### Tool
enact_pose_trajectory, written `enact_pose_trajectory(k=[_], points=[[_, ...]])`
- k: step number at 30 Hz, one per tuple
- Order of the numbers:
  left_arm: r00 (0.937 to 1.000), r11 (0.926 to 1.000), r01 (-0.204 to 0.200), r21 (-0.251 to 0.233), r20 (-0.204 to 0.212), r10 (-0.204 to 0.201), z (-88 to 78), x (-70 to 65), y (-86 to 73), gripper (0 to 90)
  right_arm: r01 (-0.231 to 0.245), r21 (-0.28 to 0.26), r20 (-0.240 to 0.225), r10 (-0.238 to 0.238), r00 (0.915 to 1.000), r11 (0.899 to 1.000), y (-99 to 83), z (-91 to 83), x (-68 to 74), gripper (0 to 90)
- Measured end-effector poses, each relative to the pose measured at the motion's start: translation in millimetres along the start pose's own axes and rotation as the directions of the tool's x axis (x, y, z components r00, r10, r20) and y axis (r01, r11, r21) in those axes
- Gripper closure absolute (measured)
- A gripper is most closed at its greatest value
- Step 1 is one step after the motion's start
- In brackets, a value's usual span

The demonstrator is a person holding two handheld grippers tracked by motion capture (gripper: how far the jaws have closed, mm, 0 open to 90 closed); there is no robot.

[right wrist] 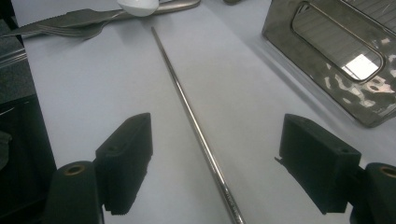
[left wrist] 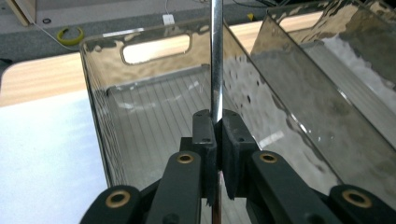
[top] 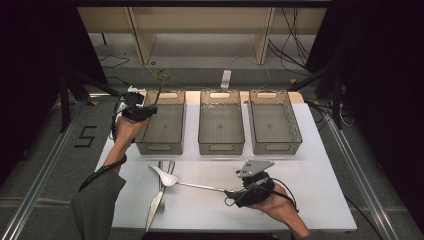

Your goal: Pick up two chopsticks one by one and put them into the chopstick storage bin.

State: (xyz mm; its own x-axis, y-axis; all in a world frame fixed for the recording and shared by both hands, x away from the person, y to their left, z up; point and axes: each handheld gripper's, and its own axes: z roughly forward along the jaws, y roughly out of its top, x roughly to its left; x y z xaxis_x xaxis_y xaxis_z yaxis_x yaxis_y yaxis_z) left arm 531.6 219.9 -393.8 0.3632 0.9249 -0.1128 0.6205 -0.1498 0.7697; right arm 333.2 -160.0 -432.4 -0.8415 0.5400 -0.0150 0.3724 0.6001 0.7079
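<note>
- The left claw [left wrist: 215, 140] is pinching a thin metal rod [left wrist: 216, 60], most likely a chopstick, with its jaws pressed nearly together on the shaft; the rod is standing upright between them.
- In the high view that left claw [top: 136, 111] is hovering over the near-left edge of the leftmost bin [top: 165, 125], so the step in hand looks like dropping this rod into that bin.
- The right claw [right wrist: 215, 163] is standing wide open, holding nothing, straddling a second metal rod [right wrist: 187, 98] that is lying flat on the white counter [right wrist: 70, 93] (the pads are well apart from it on both sides).
- In the high view the right claw [top: 235, 192] is sitting at the near end of that second rod [top: 200, 186], whose far end is reaching toward a white spoon [top: 165, 175].
- Beside the spoon a knife [top: 156, 202] and a fork [top: 161, 206] are lying together.
- Two more bins, the middle bin [top: 221, 125] and the right bin [top: 275, 125], are standing alongside.
- Next, I judge, the left claw needs to lower the rod inside the bin walls before opening, and the right claw needs to close squarely on the thin flat rod, which may slip.
</note>
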Motion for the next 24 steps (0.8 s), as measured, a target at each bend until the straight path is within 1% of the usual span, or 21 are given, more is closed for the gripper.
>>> enact_pose_trajectory(k=[2,3,7,8,9,10,11,12,14,15,16,17,18,19,20,21,22,23,24], points=[[0.9999,0.9999,-0.008,0.013,-0.012,0.008,2.3,-0.2,-2.3,84.3,0.0,0.002,-0.002,0.0,1.0,1.0,0.0,0.4,-0.1,26.4],[0.9999,0.9999,-0.005,0.016,-0.012,0.006,3.5,0.4,-3.3,84.2,-0.001,0.004,-0.003,0.001,1.0,1.0,0.0,0.6,0.0,26.4],[0.9994,0.9998,0.019,0.005,-0.027,-0.019,5.9,2.7,-6.4,83.2,-0.001,0.004,-0.005,0.001,1.0,1.0,0.4,0.7,0.2,26.4],[0.9991,0.9994,0.033,-0.005,-0.027,-0.033,6.1,2.5,-6.5,81.2,0.0,0.003,-0.006,0.0,1.0,1.0,0.4,0.7,0.2,26.4],[0.9989,0.9992,0.039,-0.006,-0.027,-0.039,5.6,2.3,-5.8,77.0,0.0,0.004,-0.008,0.0,1.0,1.0,0.4,0.8,0.2,26.2],[0.9985,0.9989,0.045,-0.007,-0.029,-0.046,5.0,2.2,-4.6,69.9,0.0,0.008,-0.008,0.0,1.0,1.0,0.3,0.9,0.1,25.9],[0.9985,0.9988,0.048,-0.007,-0.025,-0.048,2.6,2.3,-3.2,64.7,0.0,0.009,-0.007,0.0,1.0,1.0,0.3,0.9,0.0,25.9],[0.9985,0.9986,0.052,-0.014,-0.018,-0.052,0.4,1.3,-2.0,61.0,0.0,0.007,-0.008,0.0,1.0,1.0,0.4,0.7,-0.2,25.7],[0.9989,0.9989,0.046,-0.008,-0.006,-0.046,-5.0,-1.0,0.3,54.0,0.004,0.008,-0.007,-0.004,1.0,1.0,1.0,-0.6,-1.1,25.5],[0.999,0.9991,0.042,0.005,0.011,-0.042,-9.4,-3.5,1.6,49.0,0.004,0.009,-0.003,-0.004,1.0,1.0,1.4,-1.7,-1.9,25.4],[0.9988,0.9993,0.038,0.007,0.031,-0.038,-13.4,-5.8,1.8,44.5,-0.001,0.009,0.001,0.001,1.0,1.0,2.3,-3.4,-3.3,25.2],[0.9985,0.9997,0.023,0.012,0.049,-0.024,-17.8,-8.7,1.2,41.1,-0.003,0.009,0.004,0.003,1.0,1.0,2.8,-4.9,-4.9,24.9],[0.9986,0.9999,0.011,0.011,0.052,-0.011,-22.9,-12.1,0.1,37.6,-0.009,0.007,0.008,0.009,0.9999,1.0,3.2,-6.2,-6.1,24.9],[0.9983,1.0,0.007,-0.002,0.058,-0.006,-28.3,-15.5,-1.5,33.8,-0.011,0.009,0.006,0.011,0.9999,1.0,3.3,-7.4,-7.2,24.9],[0.9975,1.0,0.0,-0.009,0.07,0.0,-32.4,-18.0,-3.1,30.9,-0.013,0.016,0.006,0.013,0.9999,1.0,3.5,-8.0,-8.2,24.9],[0.9959,0.9998,-0.015,-0.011,0.088,0.016,-38.1,-21.4,-5.3,28.6,-0.014,0.025,0.011,0.013,0.9999,1.0,3.8,-8.4,-8.7,24.9],[0.9948,0.9995,-0.023,-0.022,0.098,0.025,-43.4,-25.2,-8.3,26.9,-0.004,0.039,0.013,0.004,0.9999,0.999,4.3,-8.9,-9.6,24.9],[0.9931,0.9991,-0.03,-0.031,0.113,0.033,-48.2,-28.8,-11.6,25.9,-0.003,0.047,0.012,0.002,0.9999,0.999,5.1,-9.0,-10.3,24.9],[0.9902,0.9987,-0.042,-0.027,0.132,0.045,-52.6,-32.2,-14.9,25.0,-0.006,0.057,0.008,0.006,1.0,0.998,6.3,-9.1,-10.9,24.9]])
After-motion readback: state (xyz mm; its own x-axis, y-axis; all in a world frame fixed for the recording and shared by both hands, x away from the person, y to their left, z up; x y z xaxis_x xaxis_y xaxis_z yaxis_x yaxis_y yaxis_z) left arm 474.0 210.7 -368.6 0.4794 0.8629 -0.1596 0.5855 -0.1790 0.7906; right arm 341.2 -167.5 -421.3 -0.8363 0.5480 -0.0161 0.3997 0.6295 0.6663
